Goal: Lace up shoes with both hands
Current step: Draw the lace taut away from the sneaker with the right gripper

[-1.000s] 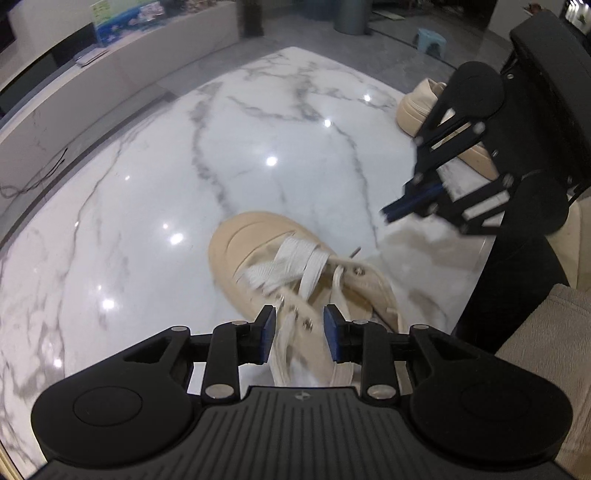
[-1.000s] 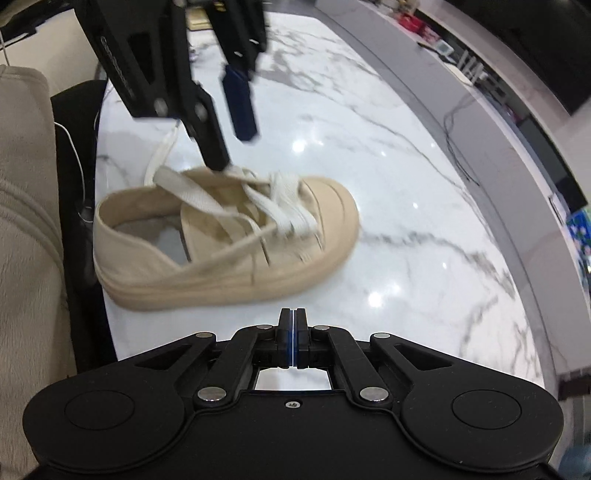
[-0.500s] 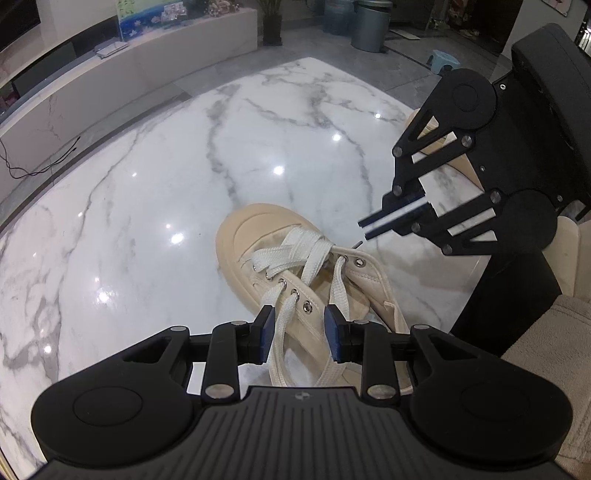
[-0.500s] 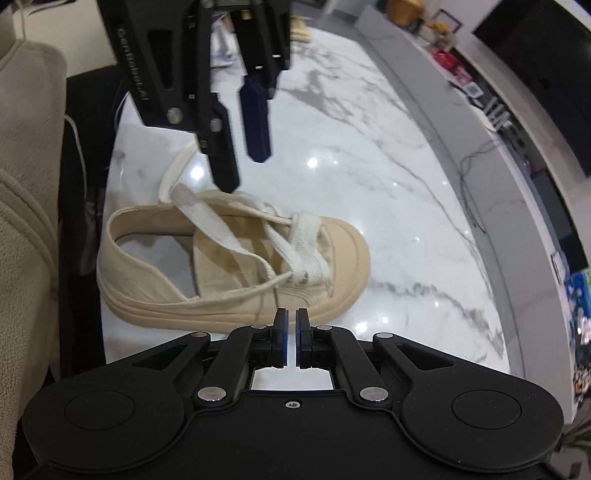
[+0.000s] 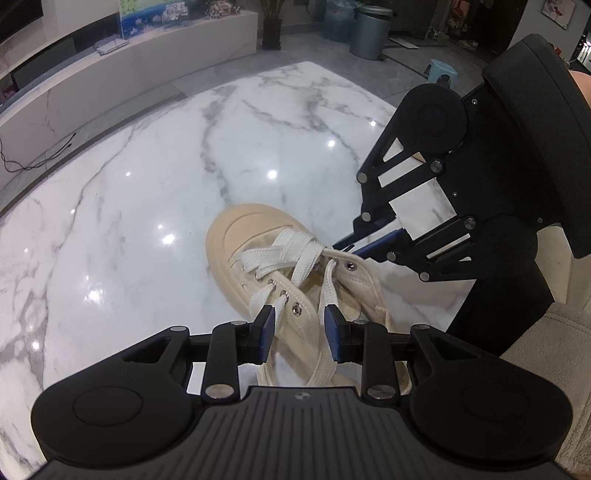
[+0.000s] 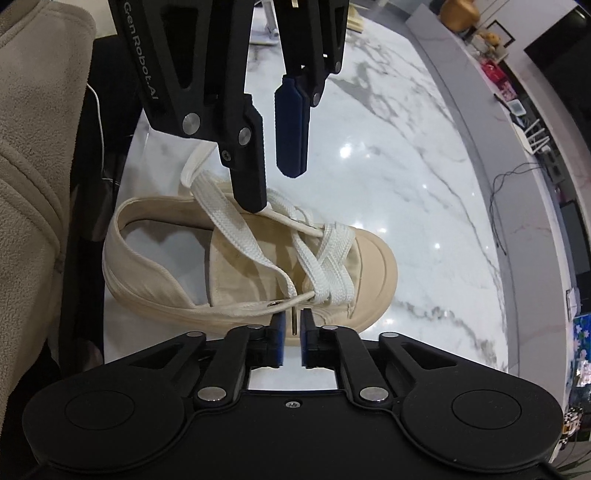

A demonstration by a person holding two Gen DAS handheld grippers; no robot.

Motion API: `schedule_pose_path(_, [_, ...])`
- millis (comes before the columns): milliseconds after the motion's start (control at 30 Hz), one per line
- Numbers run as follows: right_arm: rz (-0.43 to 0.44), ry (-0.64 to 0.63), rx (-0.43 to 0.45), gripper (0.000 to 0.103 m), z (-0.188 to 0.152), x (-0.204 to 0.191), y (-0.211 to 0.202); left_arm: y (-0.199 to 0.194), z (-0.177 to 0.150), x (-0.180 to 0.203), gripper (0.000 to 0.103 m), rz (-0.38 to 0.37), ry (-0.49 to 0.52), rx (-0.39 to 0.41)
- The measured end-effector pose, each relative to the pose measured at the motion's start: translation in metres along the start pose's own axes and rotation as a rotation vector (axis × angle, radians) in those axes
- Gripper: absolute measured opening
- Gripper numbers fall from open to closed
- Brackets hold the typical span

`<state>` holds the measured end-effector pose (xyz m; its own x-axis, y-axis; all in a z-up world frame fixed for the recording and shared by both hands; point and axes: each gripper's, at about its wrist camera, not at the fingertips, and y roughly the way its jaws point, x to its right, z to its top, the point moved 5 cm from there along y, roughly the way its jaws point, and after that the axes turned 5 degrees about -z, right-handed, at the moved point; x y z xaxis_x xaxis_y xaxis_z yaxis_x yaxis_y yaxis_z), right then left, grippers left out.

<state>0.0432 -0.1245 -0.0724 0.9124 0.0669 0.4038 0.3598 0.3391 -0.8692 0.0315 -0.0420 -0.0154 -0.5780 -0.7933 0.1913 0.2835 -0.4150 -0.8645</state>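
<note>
A beige canvas shoe lies on the white marble table, toe pointing away in the left wrist view. Its flat white laces cross over the front eyelets. My left gripper hovers open over the shoe's throat, and one loose lace strand runs between its fingers. In the right wrist view the shoe lies side-on. My right gripper is narrowly open at the shoe's near side. A thin lace tip stands in the gap. The left gripper hangs open above the laces.
A person's beige fleece sleeve is at the left, next to a dark chair edge. The table's curved rim runs along the right. Grey bins and a small blue stool stand on the floor beyond.
My right gripper went from shut to narrowly open and moved in against the shoe's side at the lace tip. The left gripper stayed open above the shoe.
</note>
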Motion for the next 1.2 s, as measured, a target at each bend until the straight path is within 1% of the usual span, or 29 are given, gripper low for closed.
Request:
schedule_pose_path(233, [0.006,0.056,-0.020,0.001,0.000,0.003,-0.002,-0.002,-0.001,-0.003,0.028,0.003,-0.013,0.006])
schedule_pose_path(333, [0.007,0.069,-0.029,0.001,-0.006,0.004,-0.006,-0.002,-0.002,-0.004,0.028,0.004,-0.017,0.007])
schedule_pose_path(533, [0.000,0.113,-0.087,0.001,-0.028,0.006,-0.012,-0.003,-0.003,-0.004,0.028,0.004,-0.021,0.010])
schedule_pose_path(667, [-0.009,0.157,-0.135,0.001,-0.052,0.003,-0.018,-0.004,-0.004,-0.003,0.028,0.004,-0.017,0.011])
schedule_pose_path(833, [-0.013,0.220,-0.175,0.001,-0.077,-0.001,-0.028,-0.004,-0.008,-0.003,0.029,0.005,-0.028,0.007])
schedule_pose_path(1200, [-0.030,0.313,-0.298,0.001,-0.141,-0.014,-0.052,-0.005,-0.017,-0.002,0.029,0.002,-0.049,-0.007])
